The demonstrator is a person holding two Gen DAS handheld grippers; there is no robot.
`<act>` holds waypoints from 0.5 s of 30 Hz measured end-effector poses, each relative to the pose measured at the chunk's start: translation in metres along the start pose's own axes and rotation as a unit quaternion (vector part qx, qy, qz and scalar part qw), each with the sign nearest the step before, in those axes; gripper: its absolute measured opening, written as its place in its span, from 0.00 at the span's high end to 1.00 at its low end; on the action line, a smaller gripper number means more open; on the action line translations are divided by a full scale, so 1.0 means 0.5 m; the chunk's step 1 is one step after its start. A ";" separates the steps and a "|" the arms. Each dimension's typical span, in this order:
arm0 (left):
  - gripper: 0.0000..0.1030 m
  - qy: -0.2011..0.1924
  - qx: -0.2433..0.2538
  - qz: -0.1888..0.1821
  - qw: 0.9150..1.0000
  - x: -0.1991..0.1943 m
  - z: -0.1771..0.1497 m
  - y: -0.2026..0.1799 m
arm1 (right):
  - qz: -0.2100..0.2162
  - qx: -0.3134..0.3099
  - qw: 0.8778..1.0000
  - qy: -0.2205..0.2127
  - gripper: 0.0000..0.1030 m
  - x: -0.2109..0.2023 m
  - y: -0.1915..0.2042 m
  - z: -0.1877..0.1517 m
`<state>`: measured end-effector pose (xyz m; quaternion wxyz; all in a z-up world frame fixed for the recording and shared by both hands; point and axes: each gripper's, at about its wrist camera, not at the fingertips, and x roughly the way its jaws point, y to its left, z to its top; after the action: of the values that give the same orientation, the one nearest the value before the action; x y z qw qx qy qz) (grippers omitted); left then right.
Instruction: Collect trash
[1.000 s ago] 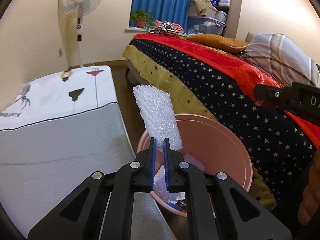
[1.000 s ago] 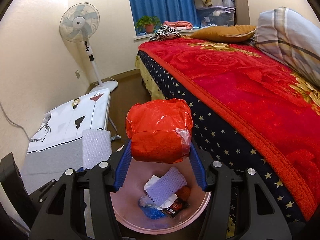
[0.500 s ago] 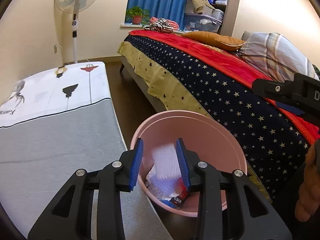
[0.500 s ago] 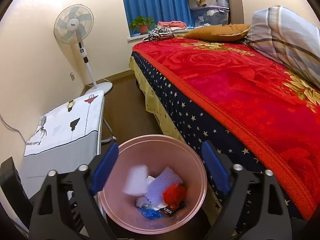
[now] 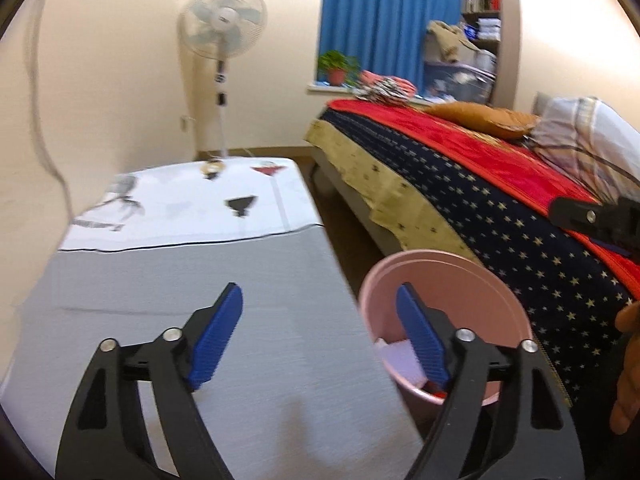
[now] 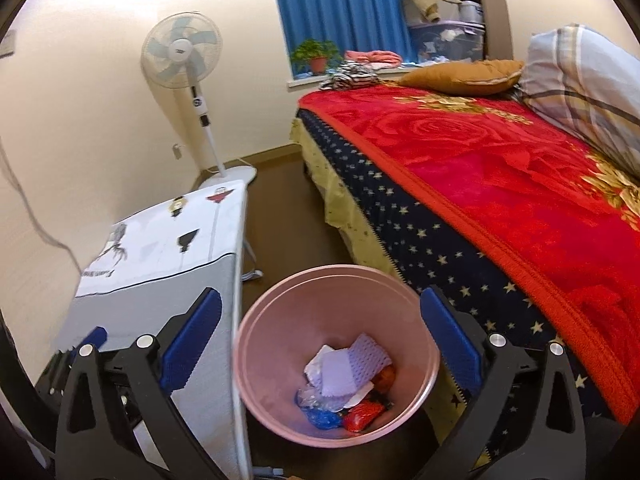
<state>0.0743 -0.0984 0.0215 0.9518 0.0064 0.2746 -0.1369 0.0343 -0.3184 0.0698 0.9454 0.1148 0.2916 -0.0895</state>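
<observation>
**Both grippers empty, trash down in the bin**

Left gripper [image 5: 320,332] has just been opening, jaws wide, nothing between them, over the grey table [image 5: 248,288]. Right gripper [image 6: 320,340] has also been spreading and stands at full gape, empty, over the pink bin [image 6: 280,420]. The trash [image 6: 346,380] lies at the bottom: white foam sheets, a red wrapper, blue plastic. All of it looks light, soft and crushable; I'd pinch any such piece gently at an edge or fold.
</observation>
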 end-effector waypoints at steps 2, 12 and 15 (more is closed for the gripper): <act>0.17 -0.007 0.000 0.022 1.000 -0.018 -0.001 0.015 | 0.006 -0.012 1.000 -0.003 0.05 -0.012 0.013 -0.007; 0.13 -0.019 -0.027 0.092 0.995 -0.135 -0.033 0.087 | 0.028 -0.051 0.998 -0.031 0.05 -0.077 0.082 -0.061; 0.13 -0.014 -0.039 0.102 0.994 -0.159 -0.048 0.100 | 0.036 -0.062 0.997 -0.030 0.05 -0.091 0.098 -0.079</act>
<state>0.0106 -0.0278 0.0397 0.9641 -0.0045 0.2640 -0.0288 -0.0121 -0.2562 0.0720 0.9617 0.0636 0.2635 -0.0407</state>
